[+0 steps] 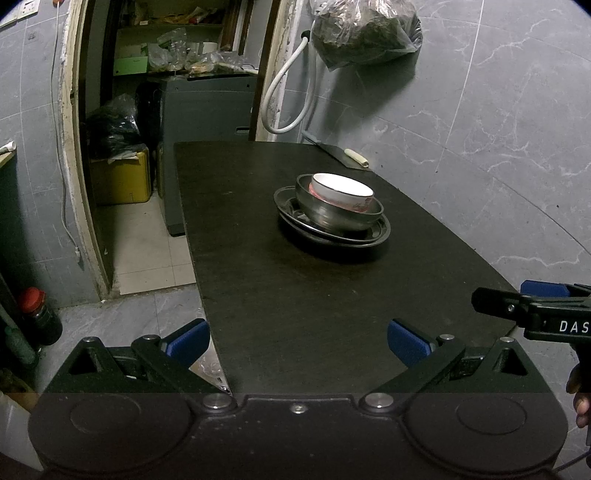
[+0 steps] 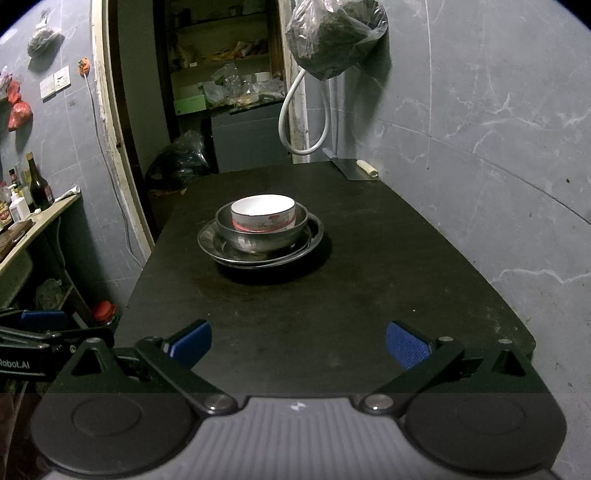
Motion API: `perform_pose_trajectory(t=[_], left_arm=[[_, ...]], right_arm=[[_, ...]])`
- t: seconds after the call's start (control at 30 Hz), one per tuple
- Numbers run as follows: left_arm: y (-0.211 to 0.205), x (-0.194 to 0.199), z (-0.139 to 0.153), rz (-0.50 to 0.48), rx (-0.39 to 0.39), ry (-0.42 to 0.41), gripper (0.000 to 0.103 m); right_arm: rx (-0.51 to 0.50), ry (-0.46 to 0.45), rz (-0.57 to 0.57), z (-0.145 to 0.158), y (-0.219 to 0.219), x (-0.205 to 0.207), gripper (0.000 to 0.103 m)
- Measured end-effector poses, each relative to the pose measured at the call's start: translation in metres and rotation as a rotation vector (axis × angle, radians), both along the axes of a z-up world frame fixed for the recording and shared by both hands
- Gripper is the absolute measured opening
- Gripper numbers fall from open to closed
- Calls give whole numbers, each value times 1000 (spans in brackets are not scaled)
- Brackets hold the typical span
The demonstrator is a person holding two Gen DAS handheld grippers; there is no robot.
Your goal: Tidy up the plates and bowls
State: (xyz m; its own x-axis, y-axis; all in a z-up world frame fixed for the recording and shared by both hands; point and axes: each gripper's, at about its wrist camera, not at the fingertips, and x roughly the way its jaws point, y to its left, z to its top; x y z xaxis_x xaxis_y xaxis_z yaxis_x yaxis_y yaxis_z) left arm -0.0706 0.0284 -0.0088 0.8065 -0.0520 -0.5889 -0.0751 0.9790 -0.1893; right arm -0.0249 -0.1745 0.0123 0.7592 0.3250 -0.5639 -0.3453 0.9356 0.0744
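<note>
A stack stands in the middle of the black table (image 1: 295, 314) (image 2: 369, 295). A white bowl with a red pattern (image 1: 341, 192) (image 2: 263, 214) sits inside a steel bowl (image 1: 338, 216) (image 2: 260, 236), which rests on steel plates (image 1: 295, 212) (image 2: 210, 240). My left gripper (image 1: 298, 343) hovers open over the table's near end, well short of the stack, with nothing between its blue pads. The right gripper (image 2: 298, 343) is likewise open and empty at the near edge. Each gripper shows at the edge of the other's view: the right gripper (image 1: 532, 306), the left gripper (image 2: 40, 325).
A cleaver with a pale handle (image 1: 341, 153) (image 2: 356, 168) lies at the table's far end against the grey tiled wall. A plastic bag (image 1: 364, 31) (image 2: 334, 37) hangs above it. An open doorway (image 1: 166, 110) to a storeroom is left of the table. A red-capped jar (image 1: 37, 314) stands on the floor.
</note>
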Motion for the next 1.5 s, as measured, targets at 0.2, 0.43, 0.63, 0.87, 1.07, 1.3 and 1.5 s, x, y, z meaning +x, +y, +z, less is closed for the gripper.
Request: perform_pose_trajectory(t=[0.2,0.43,0.63,0.87,1.07,1.3,1.5], left_arm=[[1,-1,-1,-2,1,-1,102],[0,0,0,-1,1,-1,102],[0,0,0,-1,1,-1,102],[0,0,-1,-3,1,3,102],[-1,0,-3,-12,5,5,102],[-1,2,-3,-15,3,6,102],[-3,-1,-3,-20,14,-12,102]], right_arm=[[2,-1,-3,0,0,0,103],[1,-1,-5,0,0,0,103],[1,-1,-5,0,0,1,103],[2,2,-8,0,-2,1,103],[3,6,-9,0,-4,2,103],[5,7,-11,-1,-6,3,103],[10,12,-14,-4,-9,4,103]])
